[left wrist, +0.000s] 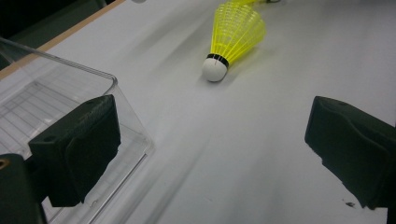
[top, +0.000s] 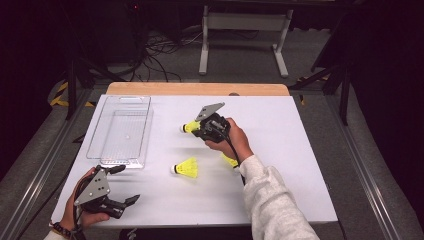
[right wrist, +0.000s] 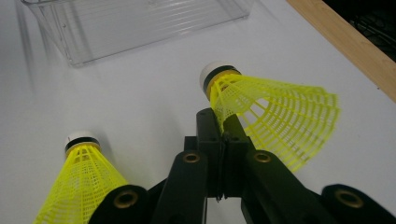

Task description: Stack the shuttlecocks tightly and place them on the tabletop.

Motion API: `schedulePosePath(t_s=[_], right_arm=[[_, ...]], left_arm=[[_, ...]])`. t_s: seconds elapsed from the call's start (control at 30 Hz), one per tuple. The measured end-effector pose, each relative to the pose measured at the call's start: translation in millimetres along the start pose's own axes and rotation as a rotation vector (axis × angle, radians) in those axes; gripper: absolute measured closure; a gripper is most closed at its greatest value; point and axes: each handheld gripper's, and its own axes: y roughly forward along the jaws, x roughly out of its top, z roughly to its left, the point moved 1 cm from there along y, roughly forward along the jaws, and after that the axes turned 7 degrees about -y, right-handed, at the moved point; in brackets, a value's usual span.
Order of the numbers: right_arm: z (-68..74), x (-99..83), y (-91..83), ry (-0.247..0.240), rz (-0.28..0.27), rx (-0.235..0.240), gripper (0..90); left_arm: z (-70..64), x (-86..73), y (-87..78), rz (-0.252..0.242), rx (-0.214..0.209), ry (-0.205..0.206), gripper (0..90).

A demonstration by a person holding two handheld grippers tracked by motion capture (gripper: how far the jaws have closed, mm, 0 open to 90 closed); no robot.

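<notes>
My right gripper [top: 199, 129] is shut on the mesh skirt of a yellow shuttlecock [top: 189, 127], white cork pointing left, held just above the middle of the white table. In the right gripper view the jaws [right wrist: 219, 122] pinch that shuttlecock [right wrist: 275, 112] near its cork. A second shuttlecock [top: 186, 168] lies loose on the table in front of it, also seen as the lower-left shuttlecock [right wrist: 79, 182]. A third yellow shuttlecock [top: 230, 160] peeks out from under the right wrist. My left gripper [top: 127, 184] hovers open at the front left, its jaws [left wrist: 210, 140] wide apart and empty, facing the loose shuttlecock [left wrist: 233, 35].
A clear plastic tray [top: 98, 131] sits empty at the left back of the table; its near corner [left wrist: 112, 81] is just beside the left gripper's left jaw. A wooden strip [top: 197, 89] borders the table's far edge. Cables and a stand lie on the floor beyond.
</notes>
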Motion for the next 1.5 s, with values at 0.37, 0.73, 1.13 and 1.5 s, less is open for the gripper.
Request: schedulePosePath(t_s=[0.37, 0.73, 1.13, 1.5], right_arm=[[6.7, -8.7, -20.9, 0.000, -0.037, -0.024, 89.9], [19.5, -20.8, -42.6, -0.012, -0.082, -0.037, 89.9], [37.8, -34.9, -55.8, -0.015, -0.110, -0.025, 89.9], [53.6, -54.7, -56.1, -0.014, -0.094, 0.007, 89.9]], left_arm=[[-0.1, 0.0, 0.0, 0.000, -0.001, 0.001, 4.2], [-0.2, 0.1, 0.0, 0.000, 0.001, 0.002, 4.2], [-0.4, 0.3, -0.2, 0.003, 0.006, 0.004, 4.2], [-0.5, 0.5, -1.1, 0.002, 0.009, 0.005, 4.2]])
